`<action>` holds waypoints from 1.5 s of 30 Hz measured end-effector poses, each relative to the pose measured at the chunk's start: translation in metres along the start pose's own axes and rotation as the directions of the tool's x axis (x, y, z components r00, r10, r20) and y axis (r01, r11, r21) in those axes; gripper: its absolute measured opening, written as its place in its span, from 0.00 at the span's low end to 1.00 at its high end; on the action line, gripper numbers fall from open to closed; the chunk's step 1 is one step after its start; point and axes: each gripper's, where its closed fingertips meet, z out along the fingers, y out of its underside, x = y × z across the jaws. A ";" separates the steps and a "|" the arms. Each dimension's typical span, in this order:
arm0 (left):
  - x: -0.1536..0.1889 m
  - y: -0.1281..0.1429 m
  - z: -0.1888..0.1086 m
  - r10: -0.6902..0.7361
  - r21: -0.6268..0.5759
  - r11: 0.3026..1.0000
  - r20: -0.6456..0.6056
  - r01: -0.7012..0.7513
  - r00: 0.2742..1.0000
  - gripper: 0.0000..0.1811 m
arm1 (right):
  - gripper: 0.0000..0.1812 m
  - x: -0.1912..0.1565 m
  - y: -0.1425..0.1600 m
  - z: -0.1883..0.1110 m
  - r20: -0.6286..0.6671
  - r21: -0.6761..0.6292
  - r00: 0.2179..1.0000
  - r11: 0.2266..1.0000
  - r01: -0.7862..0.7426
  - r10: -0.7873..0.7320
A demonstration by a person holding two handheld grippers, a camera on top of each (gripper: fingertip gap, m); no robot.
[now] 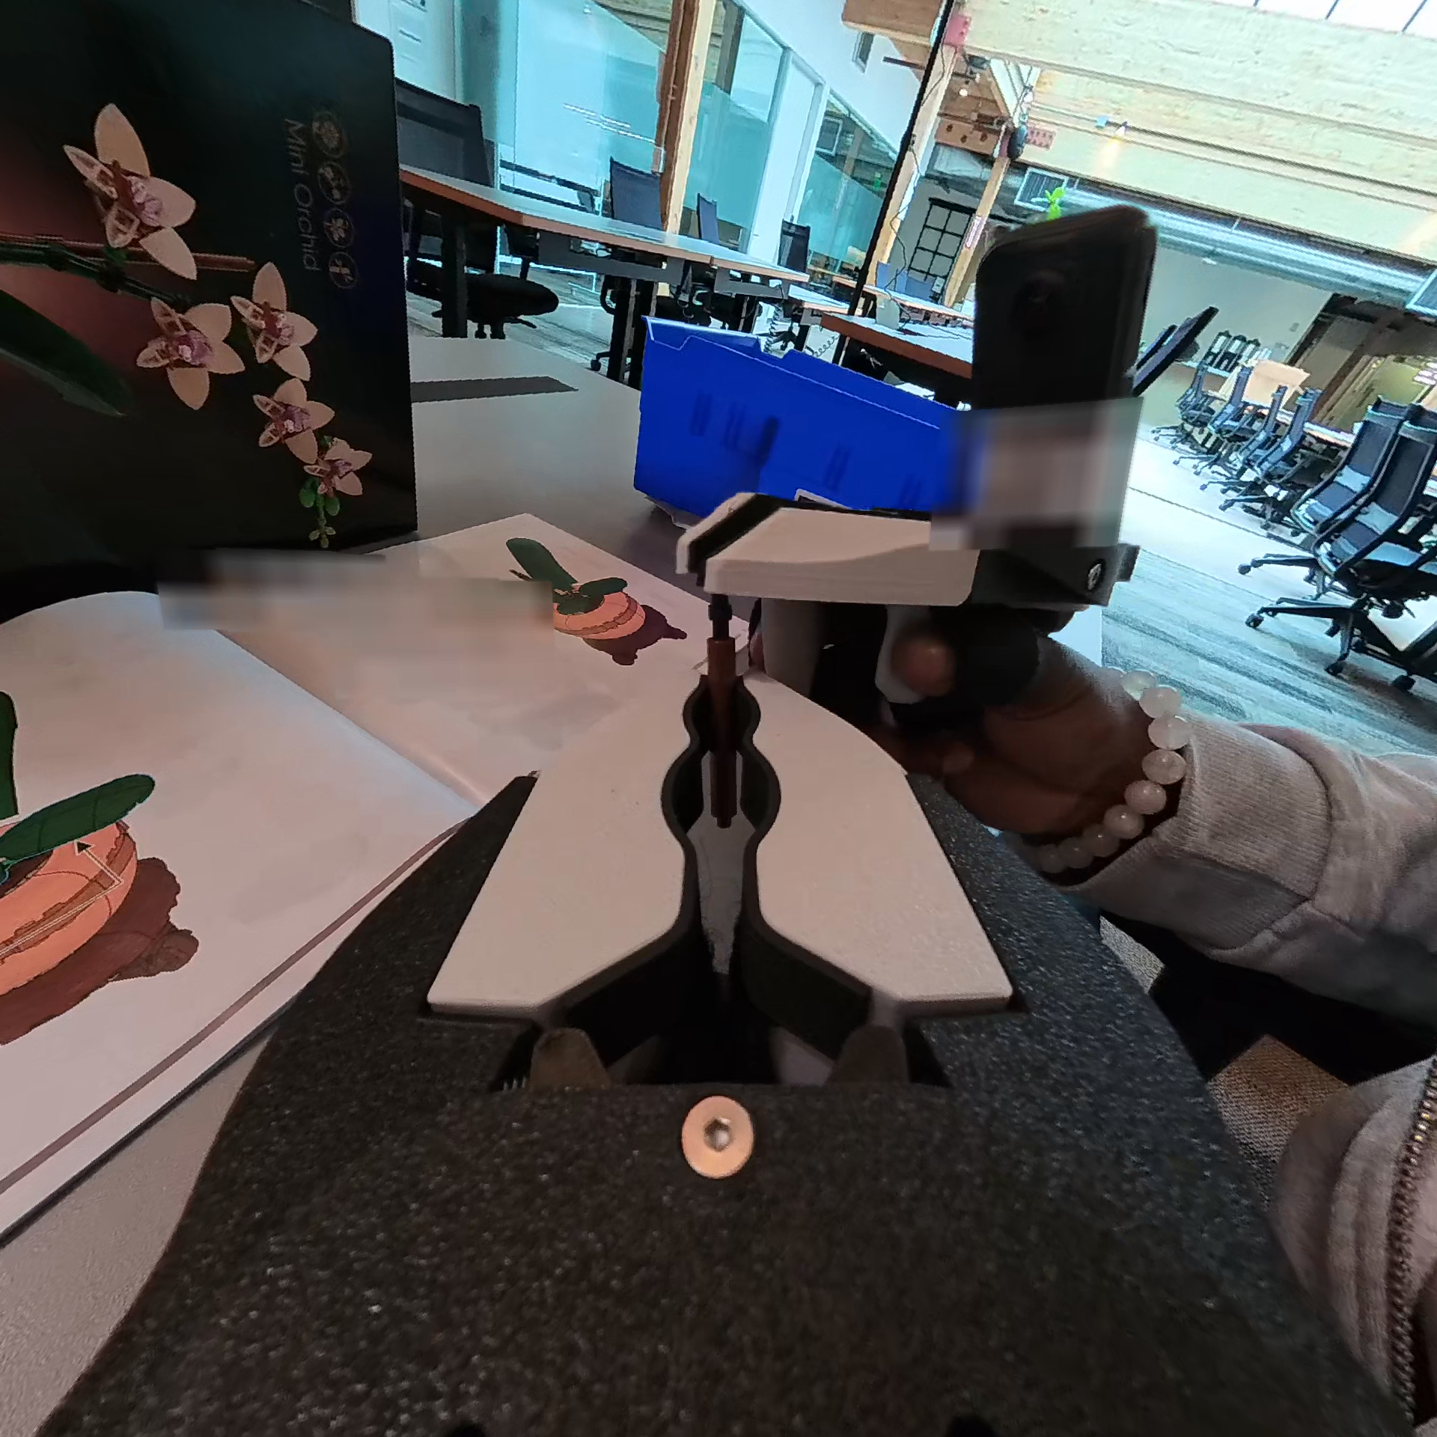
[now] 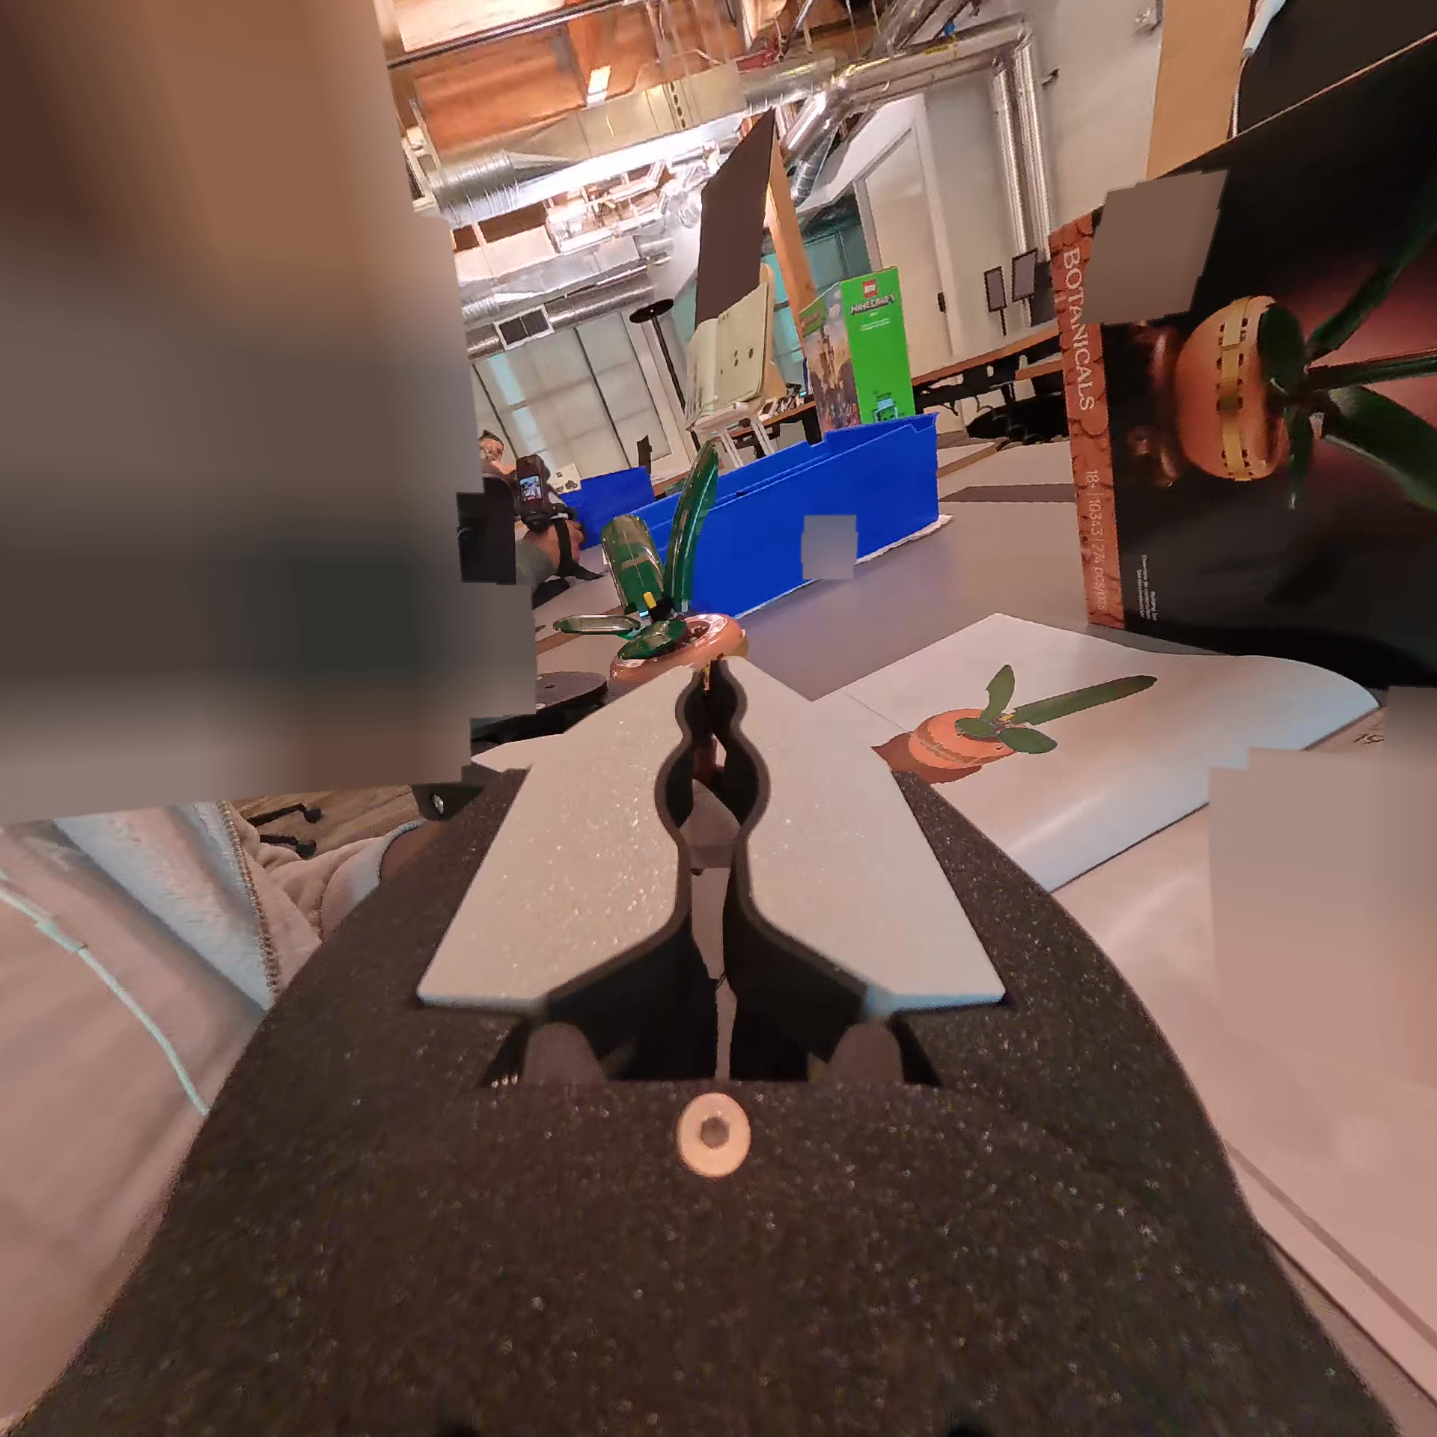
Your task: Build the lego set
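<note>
Left wrist view: blue bin (image 1: 785, 435), contents hidden.

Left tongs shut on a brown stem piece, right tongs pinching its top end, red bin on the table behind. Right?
Not quite: the bin is blue, not red, as the left wrist view shows. The rest stands: the left tongs are shut on the brown stem piece, and the right tongs pinch its top end.

Each hand-held gripper (image 1: 719, 700) has white fingers, a speckled black body, one silver screw (image 1: 717, 1137); grey zipped sleeve (image 1: 1275, 847), white bead bracelet (image 1: 1127, 785) at right.
</note>
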 end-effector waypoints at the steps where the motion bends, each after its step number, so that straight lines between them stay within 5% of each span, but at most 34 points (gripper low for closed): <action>1: 0.000 0.000 0.000 0.002 0.000 1.000 -0.002 -0.002 1.000 0.01 | 0.01 0.000 0.000 0.000 -0.002 0.001 1.000 1.000 -0.003 0.003; 15: 0.006 0.001 0.000 0.026 -0.004 1.000 -0.029 -0.027 0.999 0.01 | 0.01 -0.005 0.000 -0.004 0.038 0.057 0.998 0.997 -0.044 0.042; 27: 0.012 0.000 -0.001 0.047 0.008 0.999 -0.065 -0.047 0.997 0.02 | 0.03 -0.016 -0.004 -0.008 0.043 0.105 0.989 0.985 0.135 -0.140; 31: 0.015 0.000 -0.001 0.061 0.008 0.998 -0.072 -0.061 0.996 0.02 | 0.30 -0.028 -0.042 -0.024 -0.035 0.292 0.947 0.903 0.314 -0.318; 35: 0.016 0.001 0.000 0.062 0.000 0.998 -0.081 -0.062 0.995 0.02 | 0.60 -0.020 -0.053 -0.028 -0.160 0.184 0.878 0.860 0.476 -0.452; 40: 0.019 0.002 0.002 0.073 -0.008 0.997 -0.098 -0.074 0.993 0.02 | 0.53 -0.014 -0.054 -0.037 -0.161 0.146 0.858 0.848 0.510 -0.488; 43: 0.021 0.004 0.003 0.065 -0.026 0.997 -0.121 -0.069 0.991 0.02 | 0.28 -0.009 -0.026 -0.037 -0.016 0.018 0.950 0.950 0.311 -0.311; 45: 0.021 0.005 0.004 0.054 -0.036 0.998 -0.134 -0.059 0.990 0.02 | 0.11 -0.015 -0.020 -0.035 0.081 0.072 0.983 0.984 0.161 -0.166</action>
